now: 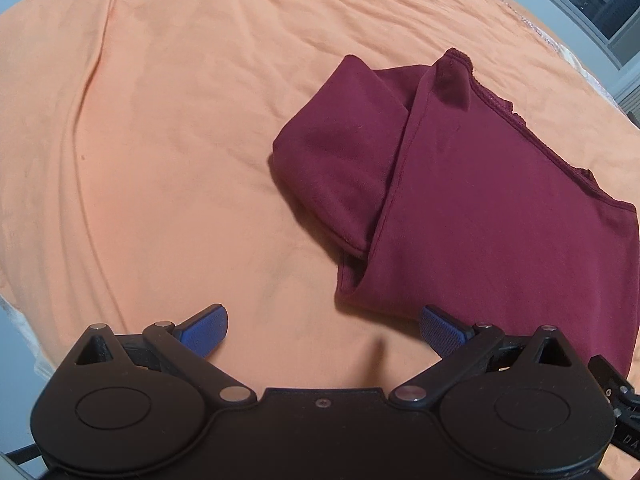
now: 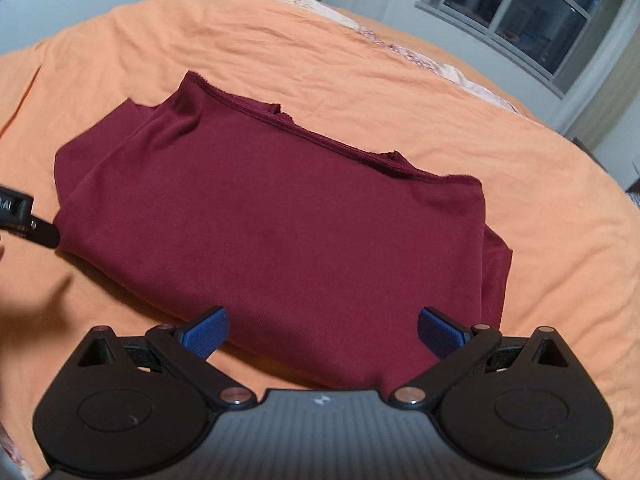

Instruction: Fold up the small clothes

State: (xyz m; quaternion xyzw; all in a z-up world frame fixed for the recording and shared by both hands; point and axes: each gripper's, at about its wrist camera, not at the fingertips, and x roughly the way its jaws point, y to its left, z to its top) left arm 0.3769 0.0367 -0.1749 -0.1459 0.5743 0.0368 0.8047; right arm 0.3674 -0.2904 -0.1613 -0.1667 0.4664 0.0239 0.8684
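Observation:
A dark red garment (image 1: 460, 200) (image 2: 272, 216) lies folded into a flat rectangle on the orange bedsheet (image 1: 160, 120) (image 2: 540, 220). In the left wrist view a folded-under sleeve sticks out on its left side. My left gripper (image 1: 324, 330) is open above the sheet, just off the garment's near left corner, with nothing between its blue pads (image 1: 206, 330). My right gripper (image 2: 322, 332) is open over the garment's near edge, its blue pads (image 2: 208, 330) spread wide and empty. A black part of the left gripper (image 2: 24, 216) shows at the left edge of the right wrist view.
The orange sheet covers a bed with wrinkles and bare room to the left of the garment. A window (image 2: 520, 12) and pale walls stand behind the bed. A patterned cover (image 2: 400, 48) shows along the far edge.

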